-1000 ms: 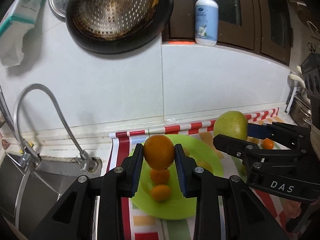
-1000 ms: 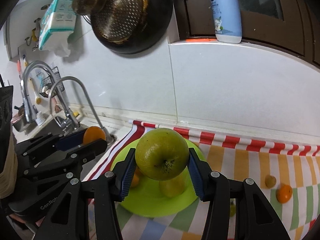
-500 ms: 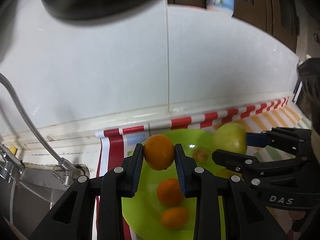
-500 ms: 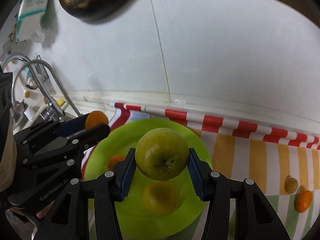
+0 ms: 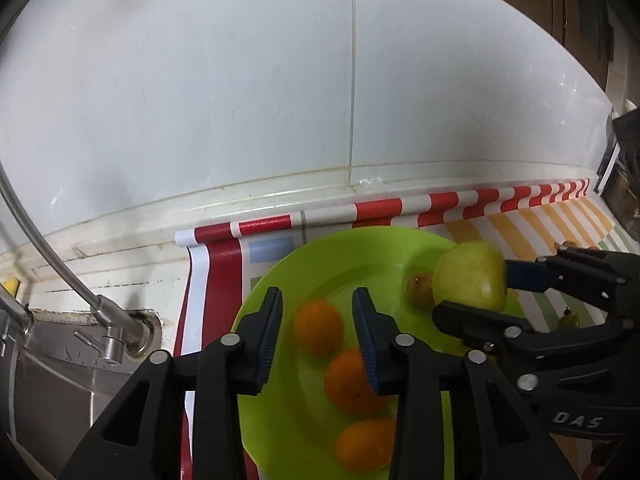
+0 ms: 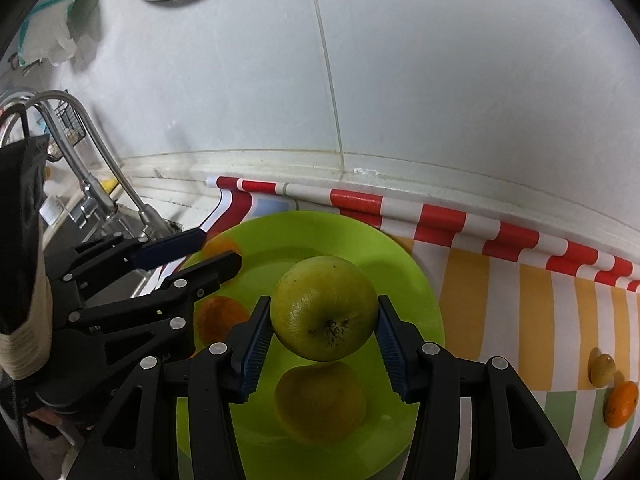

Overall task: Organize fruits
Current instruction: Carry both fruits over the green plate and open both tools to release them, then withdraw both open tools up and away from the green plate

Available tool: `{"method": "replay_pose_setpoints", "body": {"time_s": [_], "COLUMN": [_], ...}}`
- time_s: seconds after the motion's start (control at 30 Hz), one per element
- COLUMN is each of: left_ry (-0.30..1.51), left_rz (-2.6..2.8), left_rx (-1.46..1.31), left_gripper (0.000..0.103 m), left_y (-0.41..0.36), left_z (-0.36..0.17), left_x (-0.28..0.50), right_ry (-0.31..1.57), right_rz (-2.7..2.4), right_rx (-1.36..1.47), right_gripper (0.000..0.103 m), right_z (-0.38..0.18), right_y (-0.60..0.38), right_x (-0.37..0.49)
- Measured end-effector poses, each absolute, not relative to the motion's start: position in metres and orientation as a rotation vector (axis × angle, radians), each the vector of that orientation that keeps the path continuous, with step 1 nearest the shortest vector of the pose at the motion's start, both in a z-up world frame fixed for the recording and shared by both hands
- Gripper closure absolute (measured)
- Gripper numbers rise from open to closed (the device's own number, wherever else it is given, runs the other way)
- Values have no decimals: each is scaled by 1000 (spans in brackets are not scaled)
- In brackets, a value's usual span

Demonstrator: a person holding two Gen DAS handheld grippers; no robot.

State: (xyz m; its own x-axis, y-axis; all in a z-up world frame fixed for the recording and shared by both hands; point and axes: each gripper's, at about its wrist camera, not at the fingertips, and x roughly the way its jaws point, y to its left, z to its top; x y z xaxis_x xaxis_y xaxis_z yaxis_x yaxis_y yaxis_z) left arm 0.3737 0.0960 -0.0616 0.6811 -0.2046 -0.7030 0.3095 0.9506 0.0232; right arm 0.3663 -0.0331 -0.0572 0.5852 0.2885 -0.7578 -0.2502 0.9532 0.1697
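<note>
A lime green plate [image 5: 360,252] lies on the striped mat. My left gripper [image 5: 318,322] is open over its left side, and an orange [image 5: 318,332] sits between and below the fingers, blurred, apart from the pads. Two more oranges [image 5: 352,380] lie on the plate nearer me. My right gripper [image 6: 324,334] is shut on a green apple [image 6: 324,308] and holds it above the plate [image 6: 416,280]. The apple also shows in the left wrist view [image 5: 470,274], beside a small brownish fruit [image 5: 418,290].
A sink and curved faucet [image 5: 120,324] stand left of the plate. The white tiled wall [image 5: 352,100] is close behind. An orange [image 6: 620,404] and a small yellowish fruit [image 6: 602,370] lie on the striped mat [image 6: 532,312] to the right.
My left gripper has opened and the orange it held has dropped towards the plate. Both grippers have moved lower and closer over the plate. The right gripper still holds the apple.
</note>
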Motion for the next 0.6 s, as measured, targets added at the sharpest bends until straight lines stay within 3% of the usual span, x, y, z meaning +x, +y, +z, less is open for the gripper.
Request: {"method": "replay_pose_setpoints", "body": {"time_s": [0.6], "left_ry": [659], "left_rz": [-220], "left_rx": [103], "left_gripper": [51], "left_y": [109], "left_z": [-6], "left_x": [311], "right_ry": [742], "right_rz": [266], "right_rx": [64], "right_gripper": [49], "right_z": [-9], "right_y": [-47], "right_x": [316]}}
